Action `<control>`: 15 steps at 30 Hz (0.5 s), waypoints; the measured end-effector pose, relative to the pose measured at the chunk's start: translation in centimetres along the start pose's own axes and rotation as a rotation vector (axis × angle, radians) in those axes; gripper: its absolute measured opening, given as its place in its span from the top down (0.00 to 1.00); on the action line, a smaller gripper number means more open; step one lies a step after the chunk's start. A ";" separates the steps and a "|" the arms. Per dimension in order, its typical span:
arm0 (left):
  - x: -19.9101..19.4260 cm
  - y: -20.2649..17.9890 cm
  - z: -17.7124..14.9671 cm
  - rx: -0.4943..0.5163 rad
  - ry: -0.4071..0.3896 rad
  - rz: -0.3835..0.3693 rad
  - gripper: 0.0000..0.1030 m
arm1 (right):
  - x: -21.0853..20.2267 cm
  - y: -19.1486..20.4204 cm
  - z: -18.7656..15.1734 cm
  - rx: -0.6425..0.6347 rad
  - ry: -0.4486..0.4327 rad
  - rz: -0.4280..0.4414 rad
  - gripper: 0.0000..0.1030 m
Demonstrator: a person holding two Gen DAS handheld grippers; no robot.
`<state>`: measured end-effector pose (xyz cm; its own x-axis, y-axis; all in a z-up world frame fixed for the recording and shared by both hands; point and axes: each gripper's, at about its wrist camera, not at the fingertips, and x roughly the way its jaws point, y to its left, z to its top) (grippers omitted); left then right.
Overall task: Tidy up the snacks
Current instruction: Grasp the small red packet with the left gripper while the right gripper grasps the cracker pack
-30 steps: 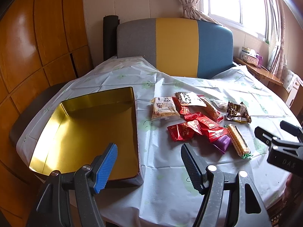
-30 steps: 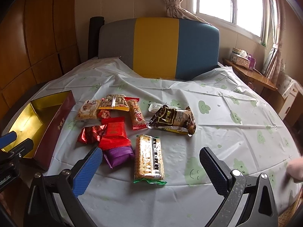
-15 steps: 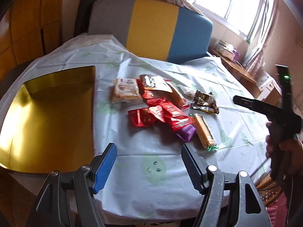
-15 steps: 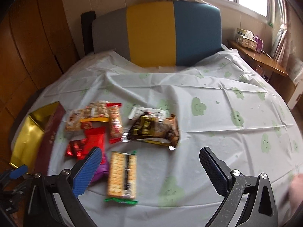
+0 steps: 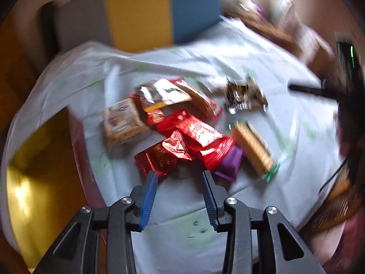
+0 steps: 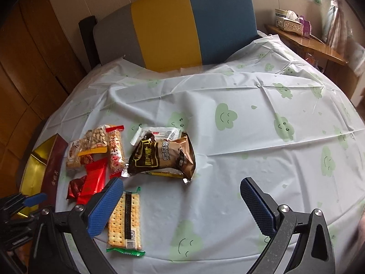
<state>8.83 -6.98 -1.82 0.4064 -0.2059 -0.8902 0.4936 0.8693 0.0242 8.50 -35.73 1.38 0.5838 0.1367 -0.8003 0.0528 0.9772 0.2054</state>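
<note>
Left two-finger gripper with blue pads [image 5: 180, 175] pointing steeply down at the near edge of the snack heap, jaws just narrowed to a moderate gap, nothing between the pads, nothing pressed. Dark red foil snack packet [image 5: 159, 157] just beyond the tips at 12 o'clock, slightly toward the left pad; small purple wrapper [image 5: 230, 164] just beyond the right pad at 1 o'clock. Bright red packets [image 5: 200, 134] stacked behind these, overlapping. Beige cracker pouch [image 5: 121, 123] at 11 o'clock of the heap, long cracker pack with green ends [image 5: 253, 148] at 2 o'clock, brown-and-silver crinkled bag [image 5: 244, 96] farther out at 1 o'clock. Whole left view smeared by motion blur, so fine print unreadable.

Gold-lined rectangular tin box with maroon outer wall [image 5: 34, 171] at 9 o'clock of the left gripper, well apart from the snacks, lying on the pale tablecloth with green smiling clouds [image 6: 251, 141].

Right two-finger gripper with blue pads [image 6: 180, 205] wide open above bare cloth, gripping nothing. Long cracker pack [image 6: 125, 223] lying partly under its left pad in the picture; contact not discernible. Brown bag [image 6: 164, 155] at 12 o'clock of that gripper, clear peanut pouch with yellow label [image 6: 93, 141] at 10 o'clock, tin box [image 6: 52, 166] at 9 o'clock. Grey, yellow and blue padded headboard [image 6: 173, 22] beyond the far cloth edge.
</note>
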 end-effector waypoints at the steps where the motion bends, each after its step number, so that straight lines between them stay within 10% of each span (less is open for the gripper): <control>1: 0.4 0.0 0.3 0.043 0.019 0.017 0.60 | -0.1 0.0 0.1 0.005 -0.001 0.003 0.00; 7: 3.2 0.6 1.3 0.175 0.109 -0.006 0.41 | -0.4 -0.5 0.4 0.037 -0.006 0.029 0.00; 15: 6.5 0.8 2.8 0.285 0.177 -0.009 0.41 | 0.0 -0.5 0.3 0.036 0.012 0.036 0.00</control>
<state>14.06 -8.92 -6.32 0.2733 -0.1103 -0.9556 0.7021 0.7019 0.1198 8.74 -36.25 1.50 0.5759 0.1734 -0.7989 0.0618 0.9652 0.2541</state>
